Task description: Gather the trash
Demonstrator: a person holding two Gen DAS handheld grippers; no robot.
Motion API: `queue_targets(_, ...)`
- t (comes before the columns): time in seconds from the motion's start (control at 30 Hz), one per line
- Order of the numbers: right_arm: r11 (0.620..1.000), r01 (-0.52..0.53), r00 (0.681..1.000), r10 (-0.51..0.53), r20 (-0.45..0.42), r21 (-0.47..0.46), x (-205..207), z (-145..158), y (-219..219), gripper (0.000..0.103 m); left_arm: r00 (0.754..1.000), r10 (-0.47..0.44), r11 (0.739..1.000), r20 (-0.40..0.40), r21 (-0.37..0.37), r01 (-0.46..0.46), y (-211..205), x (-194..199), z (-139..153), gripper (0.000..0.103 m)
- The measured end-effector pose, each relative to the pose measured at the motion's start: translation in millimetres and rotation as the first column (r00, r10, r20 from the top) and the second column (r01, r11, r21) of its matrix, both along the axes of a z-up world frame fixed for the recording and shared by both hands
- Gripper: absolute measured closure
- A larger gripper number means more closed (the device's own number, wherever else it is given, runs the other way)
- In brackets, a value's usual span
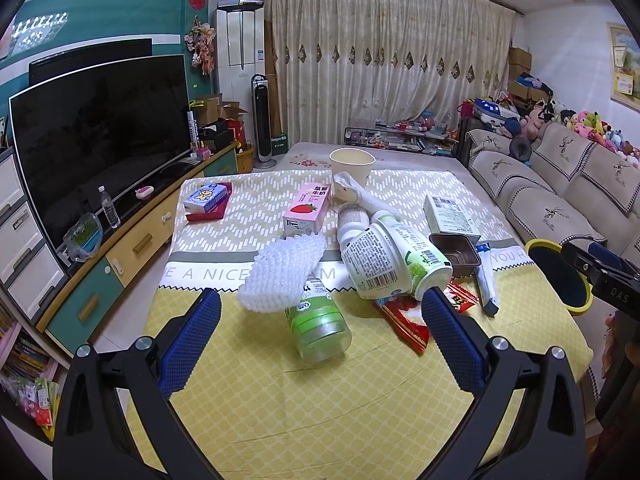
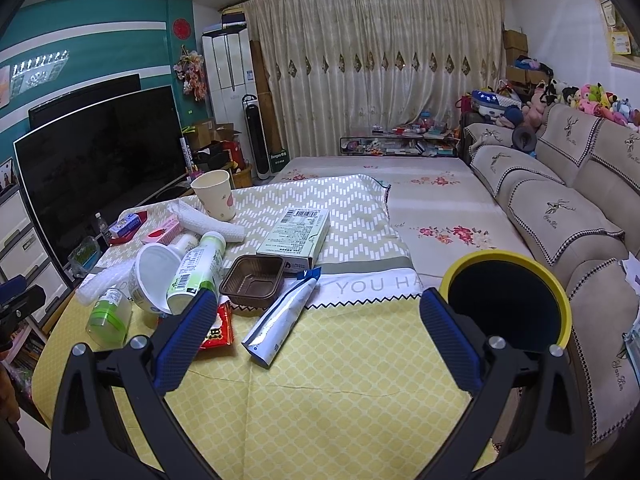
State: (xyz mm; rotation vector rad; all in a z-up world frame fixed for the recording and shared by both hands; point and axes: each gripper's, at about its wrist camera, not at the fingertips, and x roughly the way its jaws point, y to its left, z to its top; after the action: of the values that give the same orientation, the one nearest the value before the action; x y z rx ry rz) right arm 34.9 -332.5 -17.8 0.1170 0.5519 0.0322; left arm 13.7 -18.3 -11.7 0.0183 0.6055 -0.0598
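Observation:
Trash lies scattered on the yellow tablecloth: a green-capped clear jar on its side, white foam netting, a white-green bottle, a paper cup on its side, a red wrapper, a toothpaste tube, a brown plastic tray and a flat carton. My left gripper is open, its fingers on either side of the jar and short of it. My right gripper is open over bare cloth right of the tube. A yellow-rimmed bin stands at the table's right edge.
A pink strawberry carton, a blue box on a red tray and an upright paper cup sit farther back. A TV on a cabinet stands left, a sofa right. The right gripper's body shows in the left wrist view.

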Motion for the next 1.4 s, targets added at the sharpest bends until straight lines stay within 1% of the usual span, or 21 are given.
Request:
queue_targets(0.33, 1.000, 0.001, 1.000, -0.001, -0.008, 0.001, 1.1, -1.7, 0.1, 0.006, 1.000, -0.004, 1.000, -0.009, -0.003, 0.004, -0.4, 2.0, -4.4, 0.004)
queue_targets(0.5, 1.000, 0.000, 1.000, 0.000, -0.017, 0.003, 5.4, -3.4, -0.5, 0.006, 1.000, -0.005, 1.000, -0.015, -0.008, 0.005, 1.0, 4.3, -6.9, 0.004)
queue_targets(0.6, 1.000, -0.013, 0.999, 0.013, -0.033, 0.011, 15.3, -4.0, 0.9, 0.006, 1.000, -0.006, 1.000, -0.022, -0.014, 0.005, 3.9, 7.5, -10.1, 0.004)
queue_targets(0.7, 1.000, -0.019, 0.998, 0.020, -0.058, 0.019, 36.9, -6.3, 4.3, 0.006, 1.000, -0.007, 1.000, -0.026, -0.018, 0.007, 5.7, 10.9, -13.2, 0.004)
queue_targets(0.8, 0.999, -0.017, 0.995, 0.020, -0.102, 0.034, 72.7, -9.0, 8.0, 0.006, 0.999, -0.010, 1.000, -0.032, -0.026, 0.009, 7.9, 15.1, -16.3, 0.004)
queue_targets(0.83, 0.998, -0.017, 0.991, 0.024, -0.131, 0.056, 91.1, -11.6, 9.6, 0.006, 0.999, -0.012, 0.999, -0.034, -0.030, 0.011, 9.2, 17.0, -17.1, 0.004)
queue_targets(0.93, 0.996, -0.018, 0.981, 0.034, -0.194, 0.082, 128.8, -21.1, 16.4, 0.006, 0.999, -0.008, 0.999, -0.037, -0.032, 0.007, 13.0, 20.2, -19.6, 0.004)
queue_targets(1.03, 0.998, 0.004, 0.968, 0.013, -0.252, 0.070, 163.5, -33.6, 24.9, 0.006, 0.999, -0.004, 0.999, -0.043, -0.040, 0.002, 18.2, 23.7, -21.7, 0.004)
queue_targets(1.23, 0.999, 0.030, 0.951, -0.018, -0.310, 0.033, 196.2, -50.5, 37.6, 0.006, 0.998, 0.005, 0.999, -0.058, -0.048, -0.008, 25.3, 30.6, -27.3, 0.004)
queue_targets(1.4, 0.999, 0.038, 0.936, -0.036, -0.351, -0.004, 212.6, -61.6, 44.6, 0.006, 0.998, 0.002, 0.999, -0.070, -0.054, -0.006, 25.3, 34.1, -32.9, 0.004)
